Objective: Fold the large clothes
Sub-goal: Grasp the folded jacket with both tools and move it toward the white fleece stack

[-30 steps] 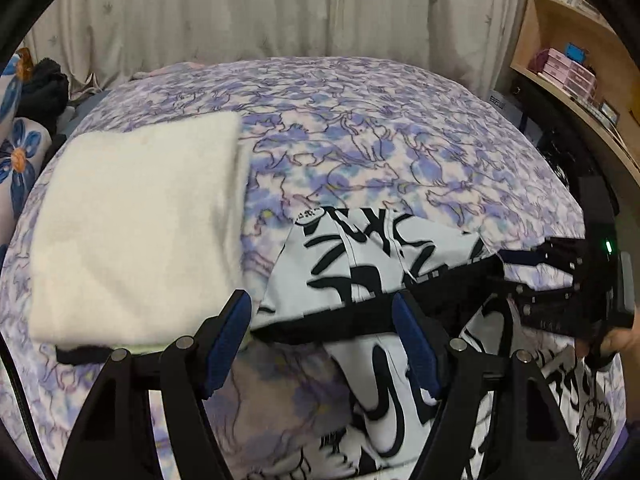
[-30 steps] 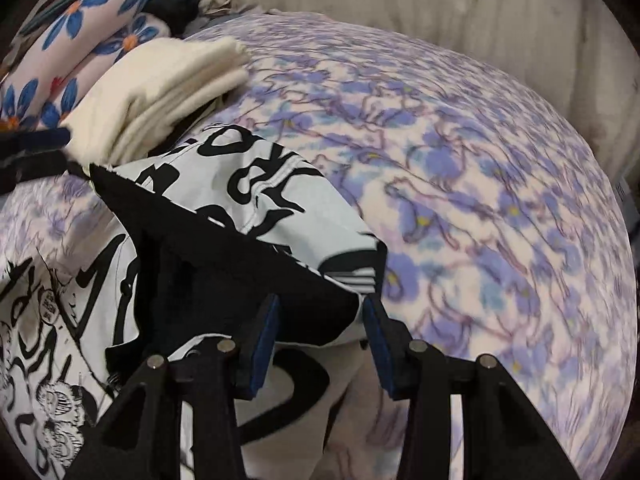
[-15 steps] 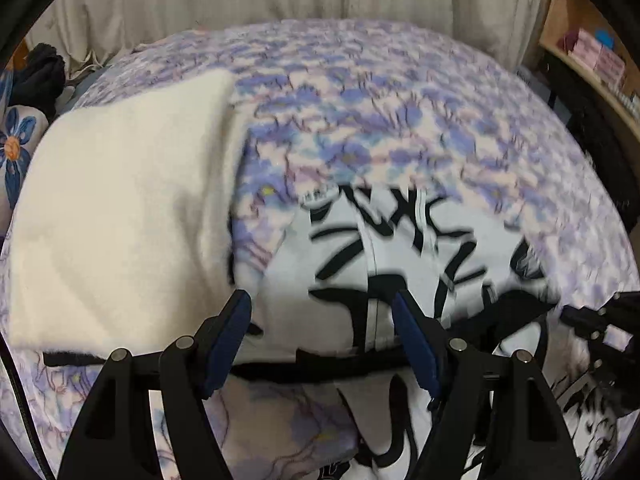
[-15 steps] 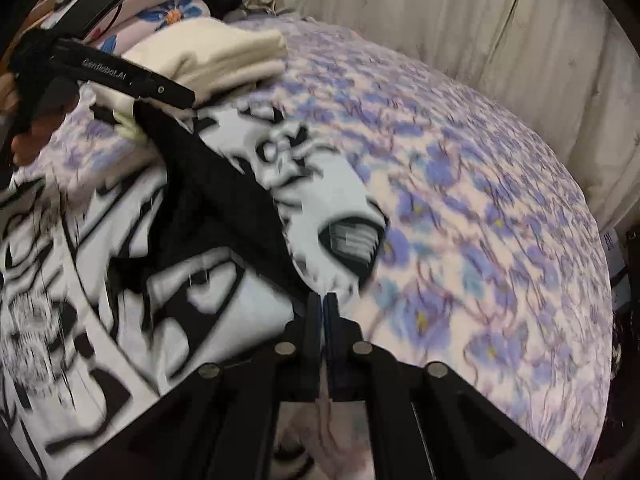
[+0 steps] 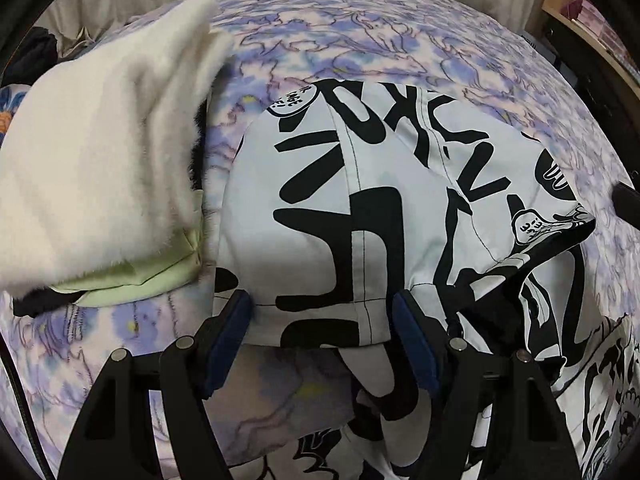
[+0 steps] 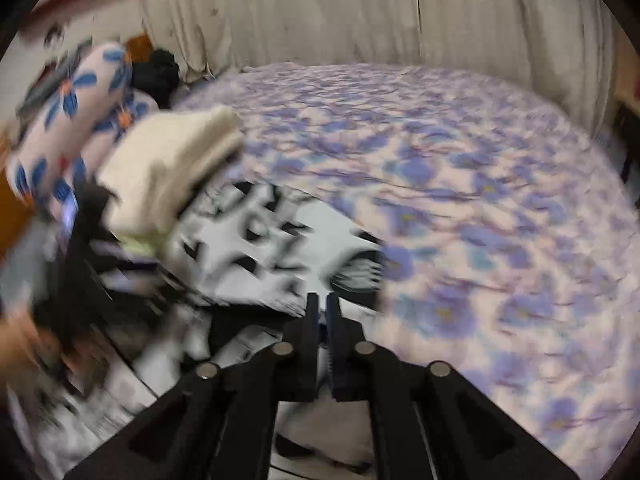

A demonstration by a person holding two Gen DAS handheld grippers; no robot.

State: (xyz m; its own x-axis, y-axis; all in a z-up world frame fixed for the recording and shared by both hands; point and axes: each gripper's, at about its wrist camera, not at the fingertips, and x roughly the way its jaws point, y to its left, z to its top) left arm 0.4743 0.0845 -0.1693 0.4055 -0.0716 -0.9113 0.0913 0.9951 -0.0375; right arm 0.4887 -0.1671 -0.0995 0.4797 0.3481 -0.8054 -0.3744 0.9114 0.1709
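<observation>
A white garment with bold black graphics lies partly folded on the purple-flowered bed. My left gripper is open, its blue pads on either side of the folded panel's near hem. The garment also shows, blurred, in the right wrist view. My right gripper is shut at the garment's near edge; I cannot tell whether cloth is pinched between the pads.
A folded cream fleece on a pale green piece lies just left of the garment, also seen in the right wrist view. Flowered pillows sit far left. Curtain behind the bed; shelving at the right.
My left gripper stayed open and moved closer over the folded panel, which now lies flatter. My right gripper shut half a second ago and has swung right and back; its view is motion-blurred.
</observation>
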